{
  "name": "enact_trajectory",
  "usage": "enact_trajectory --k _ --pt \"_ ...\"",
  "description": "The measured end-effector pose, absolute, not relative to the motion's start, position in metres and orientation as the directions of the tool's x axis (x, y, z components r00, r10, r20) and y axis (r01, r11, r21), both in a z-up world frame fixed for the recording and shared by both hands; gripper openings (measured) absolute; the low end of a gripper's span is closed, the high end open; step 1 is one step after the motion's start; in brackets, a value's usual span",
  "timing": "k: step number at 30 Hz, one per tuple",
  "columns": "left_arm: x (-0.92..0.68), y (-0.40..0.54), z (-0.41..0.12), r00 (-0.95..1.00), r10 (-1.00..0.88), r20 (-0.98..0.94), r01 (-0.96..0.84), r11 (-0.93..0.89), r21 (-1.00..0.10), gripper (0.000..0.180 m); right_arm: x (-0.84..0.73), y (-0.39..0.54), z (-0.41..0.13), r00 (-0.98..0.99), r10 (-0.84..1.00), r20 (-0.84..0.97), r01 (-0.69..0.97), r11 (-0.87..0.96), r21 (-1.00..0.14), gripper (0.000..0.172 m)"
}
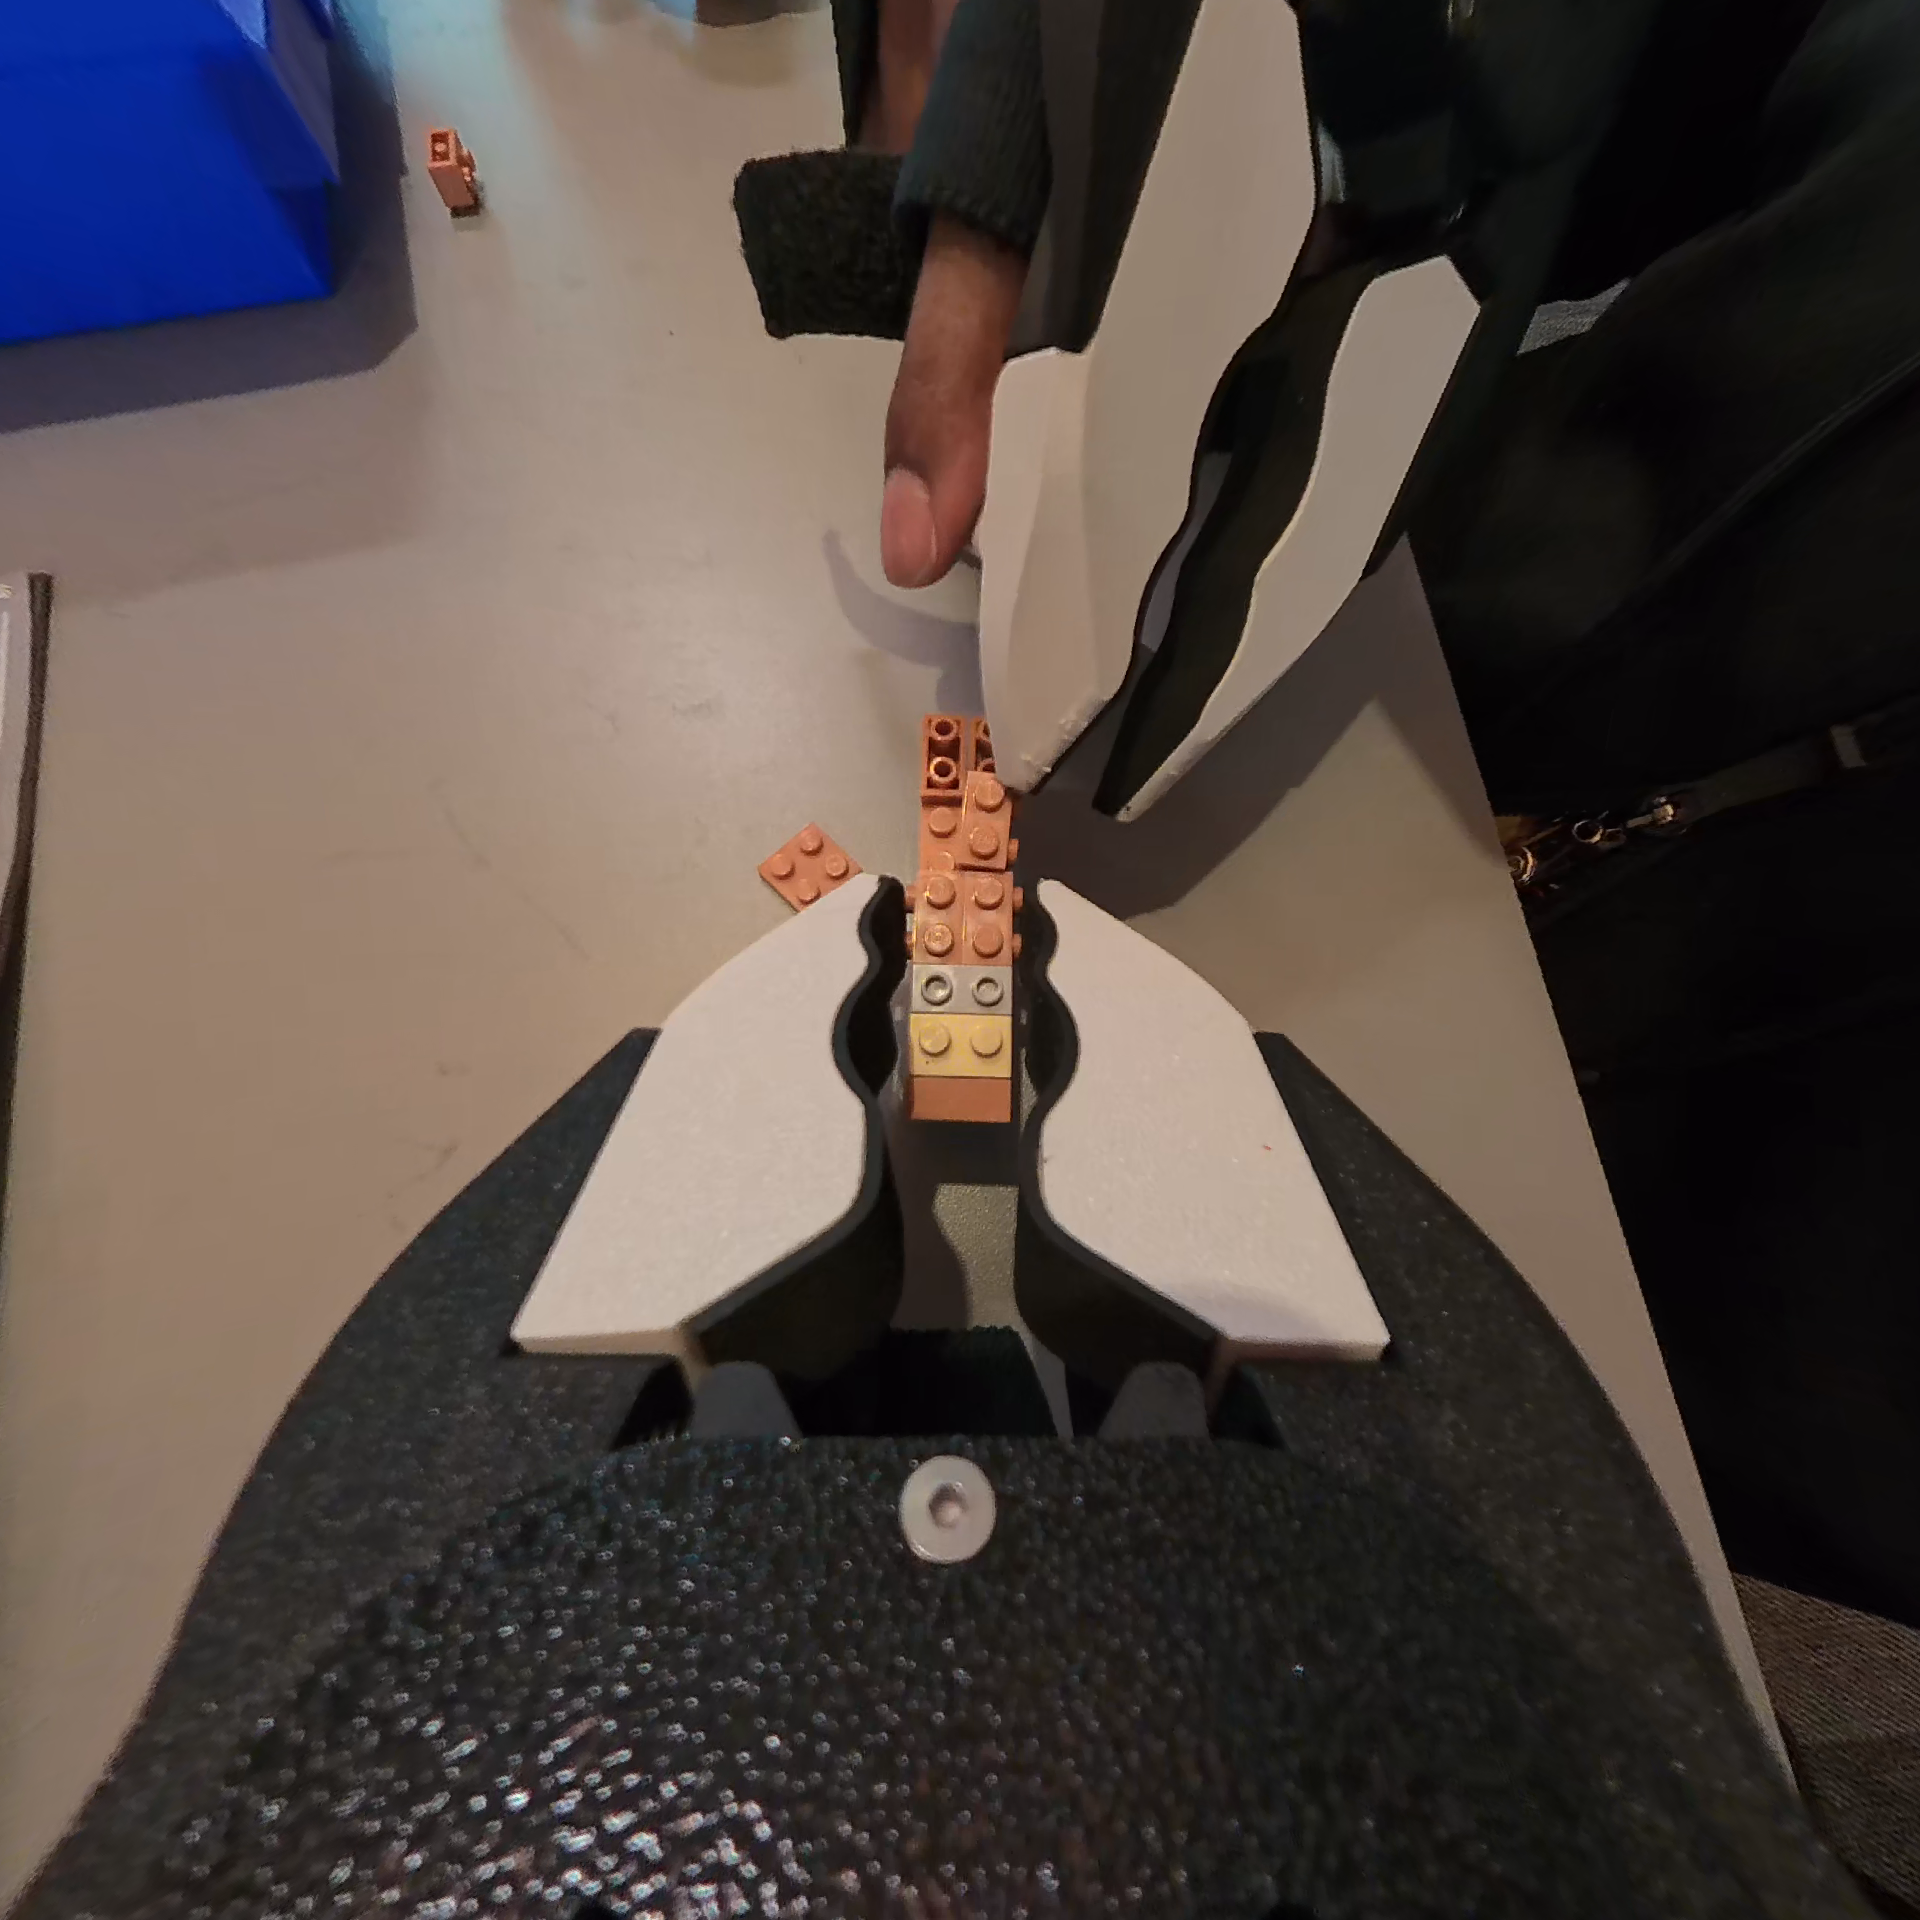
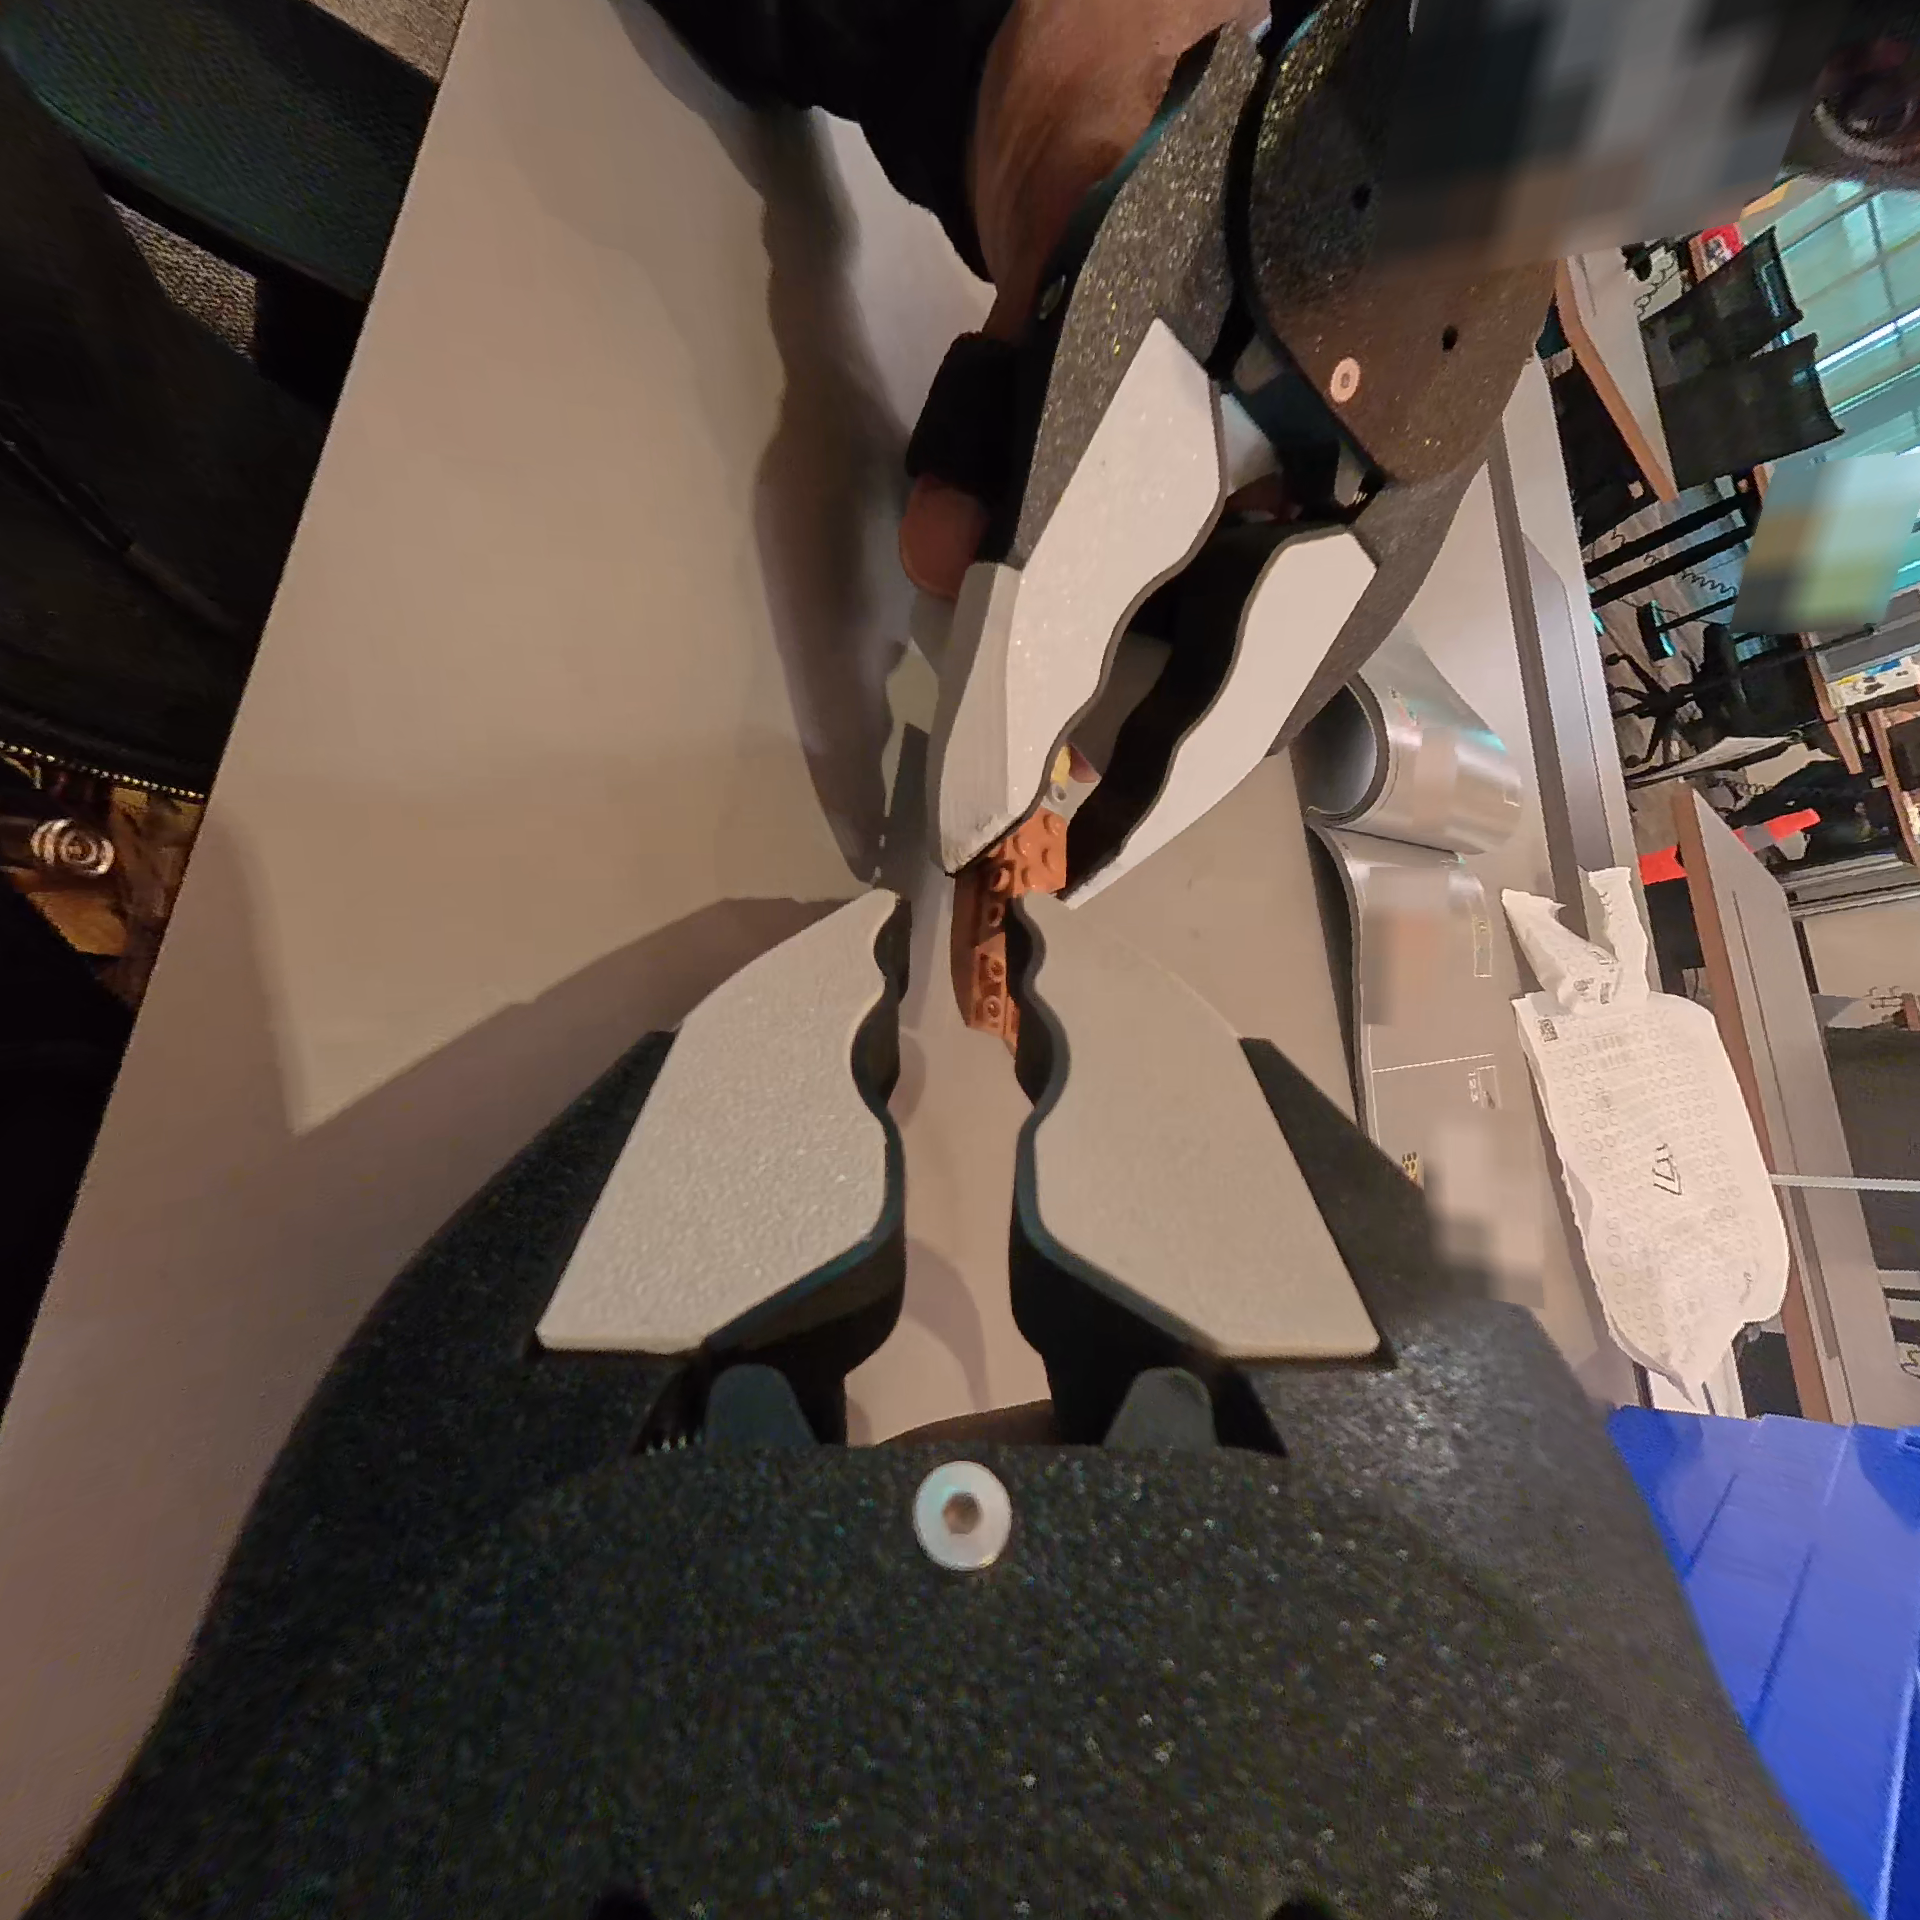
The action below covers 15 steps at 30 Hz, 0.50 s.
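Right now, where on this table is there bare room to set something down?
Bare tabletop lies between the blue box, the booklet and the loose plate. Crowded where left gripper and right gripper meet at the brick assembly.

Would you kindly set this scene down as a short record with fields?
Left gripper: shut on a brick stack, orange with grey and tan layers.
Right gripper: open; the stack's far end lies between its fingers, against one, with a gap to the other.
Loose pieces: flat orange plate beside the left fingertips; small orange brick near the blue box.
Surface: pale table.
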State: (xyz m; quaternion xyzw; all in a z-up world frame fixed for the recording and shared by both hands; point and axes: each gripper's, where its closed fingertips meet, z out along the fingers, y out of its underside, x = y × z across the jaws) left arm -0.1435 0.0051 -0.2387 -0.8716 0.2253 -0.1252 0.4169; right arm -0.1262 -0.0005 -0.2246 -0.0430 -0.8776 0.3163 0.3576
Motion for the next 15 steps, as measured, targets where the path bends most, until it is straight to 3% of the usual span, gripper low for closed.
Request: enact_trajectory --k 10,15 --pt "-0.144 0.005 -0.236 0.866 -0.5 0.034 -0.281 -0.54 -0.793 0.02 -0.125 0.001 -0.214 -0.71 0.297 0.639 -0.212 0.775 -0.595 0.02" --pt "-0.141 0.004 -0.235 0.86 -0.508 0.049 -0.272 -0.537 -0.799 0.02 -0.128 0.006 -0.214 -0.665 0.232 0.71 -0.288 0.798 -0.53 0.023"
